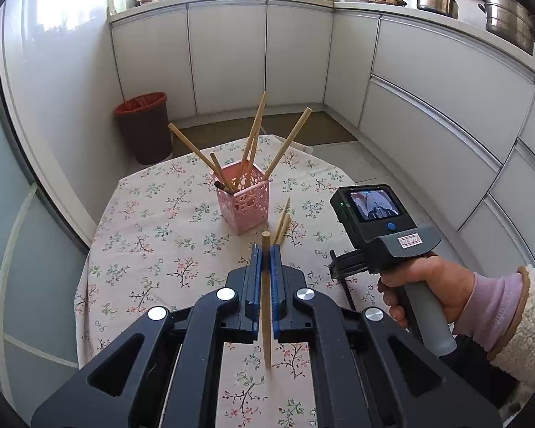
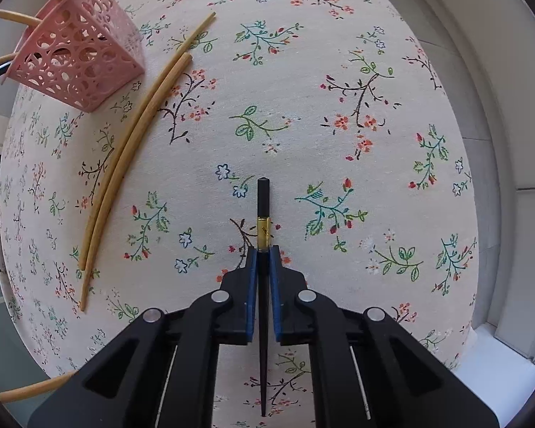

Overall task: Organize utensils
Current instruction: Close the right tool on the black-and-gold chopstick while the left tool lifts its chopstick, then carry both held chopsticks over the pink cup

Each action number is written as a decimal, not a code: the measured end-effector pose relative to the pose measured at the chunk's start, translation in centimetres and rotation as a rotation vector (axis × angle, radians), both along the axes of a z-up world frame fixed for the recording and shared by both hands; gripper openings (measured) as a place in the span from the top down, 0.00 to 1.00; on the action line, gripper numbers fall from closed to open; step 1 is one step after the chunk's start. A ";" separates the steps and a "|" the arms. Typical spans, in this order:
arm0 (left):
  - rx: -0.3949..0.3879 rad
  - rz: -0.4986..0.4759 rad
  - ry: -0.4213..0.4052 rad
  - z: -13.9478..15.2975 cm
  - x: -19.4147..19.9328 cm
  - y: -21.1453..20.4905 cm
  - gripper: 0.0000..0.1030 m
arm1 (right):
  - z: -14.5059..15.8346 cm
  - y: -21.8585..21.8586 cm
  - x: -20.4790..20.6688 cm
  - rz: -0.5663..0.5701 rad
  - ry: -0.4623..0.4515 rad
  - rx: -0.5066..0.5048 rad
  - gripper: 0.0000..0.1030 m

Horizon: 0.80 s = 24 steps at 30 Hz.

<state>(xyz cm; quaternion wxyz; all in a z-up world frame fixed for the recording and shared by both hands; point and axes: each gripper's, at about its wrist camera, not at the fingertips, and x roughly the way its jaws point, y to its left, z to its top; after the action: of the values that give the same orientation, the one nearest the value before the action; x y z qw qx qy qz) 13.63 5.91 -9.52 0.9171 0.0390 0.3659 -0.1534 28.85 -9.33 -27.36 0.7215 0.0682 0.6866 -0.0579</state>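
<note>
My left gripper (image 1: 266,249) has its jaws clamped on a bamboo chopstick (image 1: 266,306), gripped near its blunt end so the long part hangs below; I judge that leaves it easy to tip into the holder (image 1: 244,201). My right gripper (image 2: 264,249) points down at the counter (image 2: 339,53), jaws closed on a black chopstick (image 2: 263,207) just behind its gold band, the stick lying along the jaws' line, so a lift should bring it up without swinging. The pink holder stands upright mid-counter, already carrying several bamboo sticks that fan outward, plus one dark-ended stick leaning at its left corner. Two loose bamboo chopsticks (image 2: 125,149) lie side by side on the cloth just beside the holder, not yet gathered. The left view gives the wider scene: the holder's open mouth and what leans in it, the kitchen cabinets, a red bin (image 1: 144,126) on the floor, and my right hand (image 1: 428,285) on the other tool's grip. It cannot show what the right jaws hold. The right view settles that, and shows the full length of the loose pair, which the left view shows only as tips beyond my held stick. Whether the black stick's tip has left the cloth, I cannot tell.
</note>
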 end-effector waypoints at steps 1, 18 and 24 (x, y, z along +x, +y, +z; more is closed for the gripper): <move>0.001 0.001 -0.001 0.1 -0.1 0.0 0.96 | 0.4 -0.2 -0.3 -0.006 -0.015 0.013 0.93; -0.101 0.024 0.033 1.1 -0.7 1.4 0.96 | 12.8 -4.2 -11.1 0.021 -0.380 0.161 0.93; -0.161 0.012 0.017 3.6 -0.2 1.5 0.96 | 17.2 -4.5 -12.1 0.018 -0.475 0.186 0.93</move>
<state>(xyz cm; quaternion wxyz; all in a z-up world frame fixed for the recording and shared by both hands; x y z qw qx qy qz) 13.47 7.37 -5.89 0.9150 -0.0384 0.3604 -0.1773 16.75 -13.85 -10.19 0.8537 0.1400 0.5007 0.0297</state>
